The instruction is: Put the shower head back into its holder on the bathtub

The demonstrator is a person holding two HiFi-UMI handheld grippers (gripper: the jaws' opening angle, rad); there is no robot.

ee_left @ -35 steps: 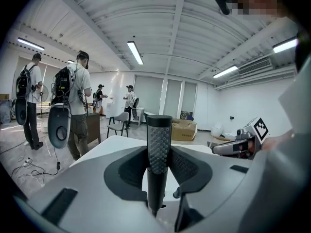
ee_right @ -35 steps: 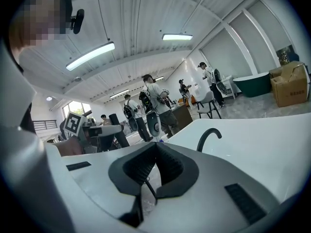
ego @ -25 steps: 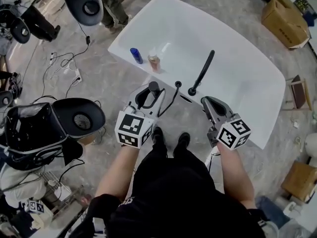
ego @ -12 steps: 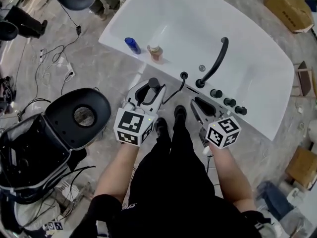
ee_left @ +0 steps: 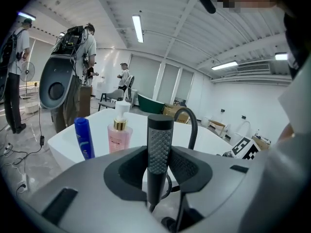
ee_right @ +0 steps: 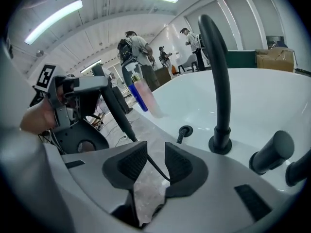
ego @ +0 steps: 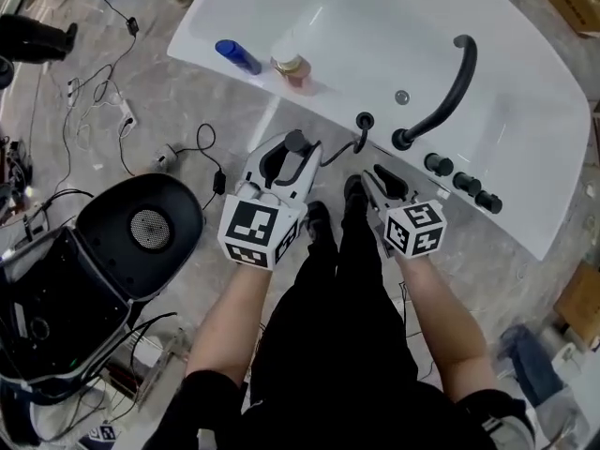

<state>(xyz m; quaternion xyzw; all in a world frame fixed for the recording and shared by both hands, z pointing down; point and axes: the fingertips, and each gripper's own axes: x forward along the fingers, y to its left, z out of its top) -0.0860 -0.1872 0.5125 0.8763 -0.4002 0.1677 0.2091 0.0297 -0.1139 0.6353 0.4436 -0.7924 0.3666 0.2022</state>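
Observation:
The black shower head (ego: 293,142) stands upright between the fingers of my left gripper (ego: 286,153), which is shut on its handle (ee_left: 159,152). Its thin hose (ego: 339,150) runs to the round holder (ego: 365,121) on the white bathtub's rim (ego: 323,101). My right gripper (ego: 382,176) hangs just short of the rim, to the right of the left one. Its jaws have just been opening and stand apart (ee_right: 155,152). The hose (ee_right: 154,166) shows through the gap, and the pads do not press on it. The holder (ee_right: 184,130) lies ahead of them.
A curved black spout (ego: 442,90) and three black knobs (ego: 466,184) sit on the rim right of the holder. A blue bottle (ego: 234,56) and a pink bottle (ego: 291,67) stand at its left. An open black case (ego: 141,228) and cables (ego: 122,111) lie on the floor. People stand beyond the tub.
Both grippers have sunk and drawn nearer to each other in front of the tub rim. The right jaws, shut before, now stand apart. The left still grips the shower head.

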